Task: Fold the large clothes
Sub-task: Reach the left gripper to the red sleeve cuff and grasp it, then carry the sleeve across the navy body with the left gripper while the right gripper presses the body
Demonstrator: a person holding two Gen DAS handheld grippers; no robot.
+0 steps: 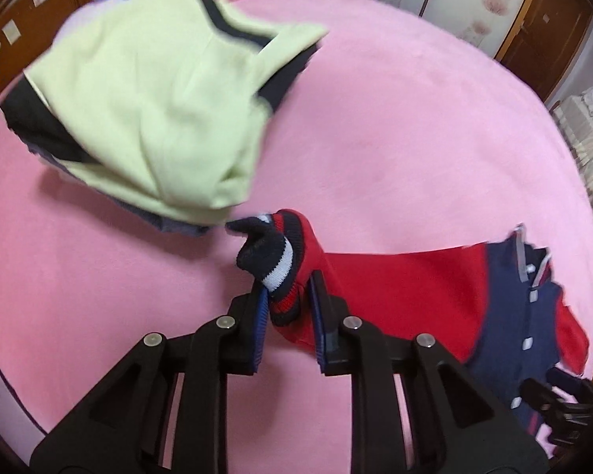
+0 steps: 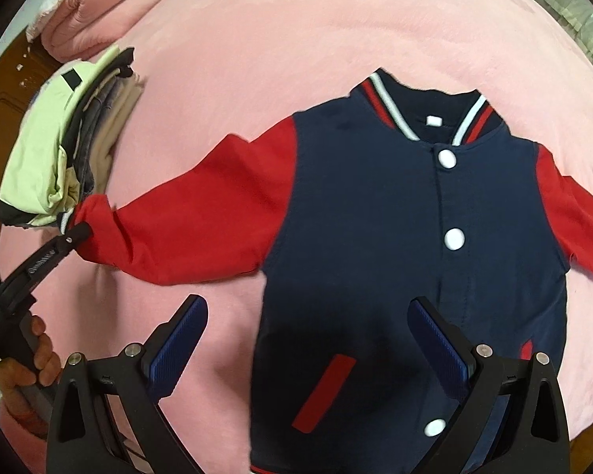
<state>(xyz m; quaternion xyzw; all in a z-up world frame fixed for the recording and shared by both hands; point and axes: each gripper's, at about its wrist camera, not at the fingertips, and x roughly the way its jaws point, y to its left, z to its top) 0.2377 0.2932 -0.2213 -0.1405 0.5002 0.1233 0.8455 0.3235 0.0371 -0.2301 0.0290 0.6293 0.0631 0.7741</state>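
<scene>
A navy jacket with red sleeves and white snap buttons lies face up on the pink blanket. My left gripper is shut on the striped cuff of its left-hand red sleeve and holds it stretched out sideways; the gripper also shows in the right wrist view. My right gripper is open and empty, hovering over the jacket's lower front near the red pocket trim. The other sleeve runs off to the right.
A stack of folded clothes with a pale green garment on top sits just beyond the held cuff, also seen in the right wrist view. A folded pink quilt lies at the far edge. Wooden furniture surrounds the bed.
</scene>
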